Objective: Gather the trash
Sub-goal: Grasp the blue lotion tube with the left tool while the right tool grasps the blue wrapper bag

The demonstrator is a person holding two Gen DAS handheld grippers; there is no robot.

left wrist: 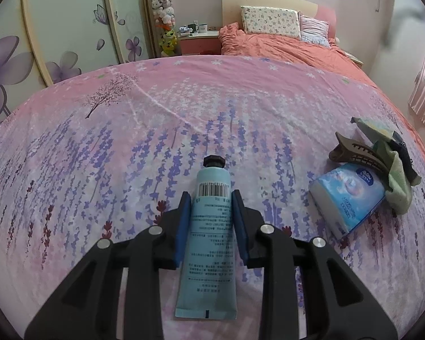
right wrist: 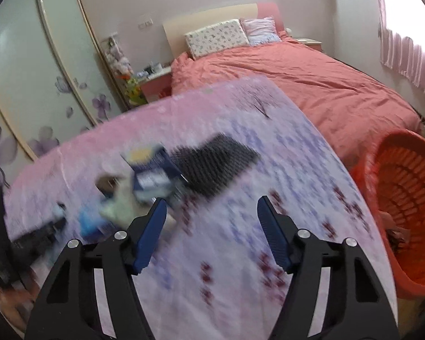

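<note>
Your left gripper (left wrist: 211, 198) has its blue pads pressed against both sides of the tube (left wrist: 209, 226), which lies flat on the floral sheet (left wrist: 99, 147) with its black cap (left wrist: 214, 161) pointing away from you and its crimped end toward the wrist. So the step in hand looks like the pickup of that tube: the pinch is made, but the tube rests on the sheet and is not lifted. Your right gripper (right wrist: 211, 226) stands spread with nothing between its pads, above bare sheet; its view is blurred, so the pile to its left is hard to read, though a blue box (right wrist: 151, 172) and a dark brush (right wrist: 215, 167) can be made out there. The red basket (right wrist: 405, 198) sits beside the table edge on your right, and it is the likely place for trash. In the left view, a tissue pack (left wrist: 348, 195), a brown hair clip (left wrist: 351, 153) and a green cloth (left wrist: 396, 181) lie together, well apart from the tube. Next, you probably need to raise the tube straight off the sheet without dragging the fabric, then carry it across to the basket; the grip sits near the cap end, so expect the tail to droop.
</note>
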